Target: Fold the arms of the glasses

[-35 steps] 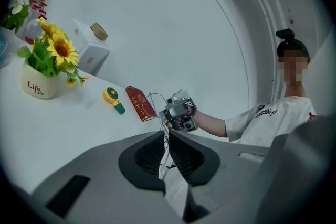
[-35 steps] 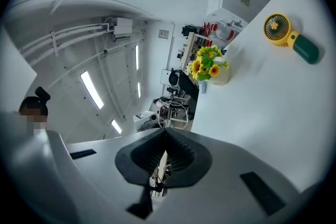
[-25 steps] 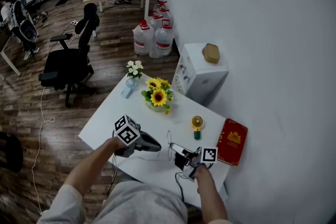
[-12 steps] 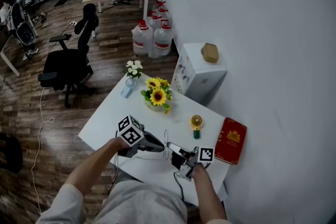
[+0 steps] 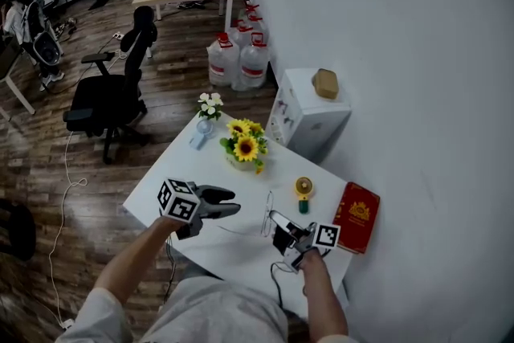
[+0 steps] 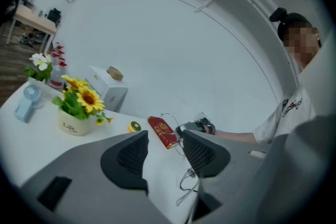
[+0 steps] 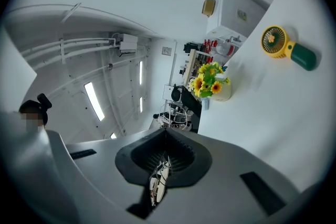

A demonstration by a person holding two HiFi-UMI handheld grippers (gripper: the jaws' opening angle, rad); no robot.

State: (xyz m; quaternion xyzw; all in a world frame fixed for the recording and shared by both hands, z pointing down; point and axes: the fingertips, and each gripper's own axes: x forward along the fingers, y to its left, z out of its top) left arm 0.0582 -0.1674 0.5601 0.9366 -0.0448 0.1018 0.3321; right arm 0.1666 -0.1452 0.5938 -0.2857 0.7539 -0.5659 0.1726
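Thin wire-rimmed glasses [image 5: 267, 214] hang just above the white table [image 5: 161, 189], held at one end by my right gripper [image 5: 277, 222], which is shut on them. In the right gripper view a slim part of the glasses [image 7: 159, 178] is pinched between the shut pads of the right gripper [image 7: 164, 149]. My left gripper [image 5: 234, 202] is to the left of the glasses and apart from them. Its jaws are opening, with nothing between them. In the left gripper view the left gripper [image 6: 164, 140] frames the glasses [image 6: 169, 119] and the right gripper [image 6: 197, 126] beyond.
On the table behind stand a pot of sunflowers [image 5: 245, 150], a small yellow fan [image 5: 303, 193], a red book [image 5: 356, 217] at the right edge, a vase of white flowers [image 5: 209, 104] and a light blue fan [image 5: 197, 136]. A thin cable [image 6: 188, 186] loops near the front edge.
The left gripper, earlier shut right beside the glasses, has drawn back to the left and opened. The right gripper has kept its hold on the glasses and shifted slightly.
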